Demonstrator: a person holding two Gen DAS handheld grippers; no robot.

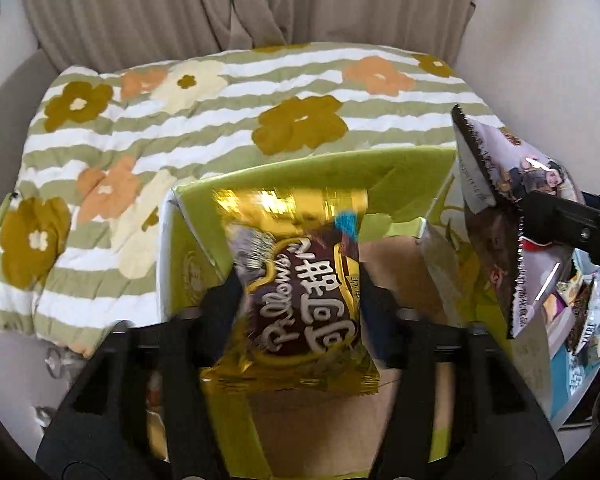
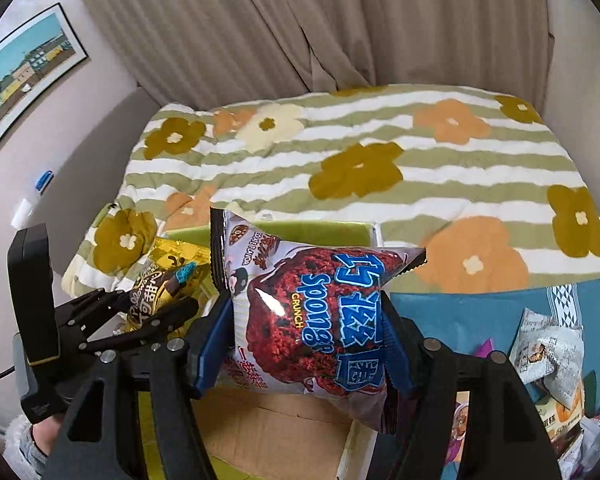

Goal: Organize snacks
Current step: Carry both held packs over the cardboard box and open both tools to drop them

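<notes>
Snacks hang over the green box [image 1: 400, 184]: we see our left gripper [image 1: 300, 304] spread, gold bag [image 1: 296, 292] loose btwn its fingers, while right view alone shows right gripper [image 2: 306, 328] pinching the Sponge Crunch bag [image 2: 312, 320], plus more packets [image 2: 548, 352] on the blue cloth [image 2: 460, 312]

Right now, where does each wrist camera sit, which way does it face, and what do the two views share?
Left wrist: rides on the left claw, looking down over the gold packet between its fingers into the green box; the right claw enters at right.
Right wrist: rides on the right claw, angled down over its gripped Sponge Crunch bag; the left claw and a sleeved hand show at left.
Shared: box, both packets, both claws, flowered bedspread, curtain.
</notes>
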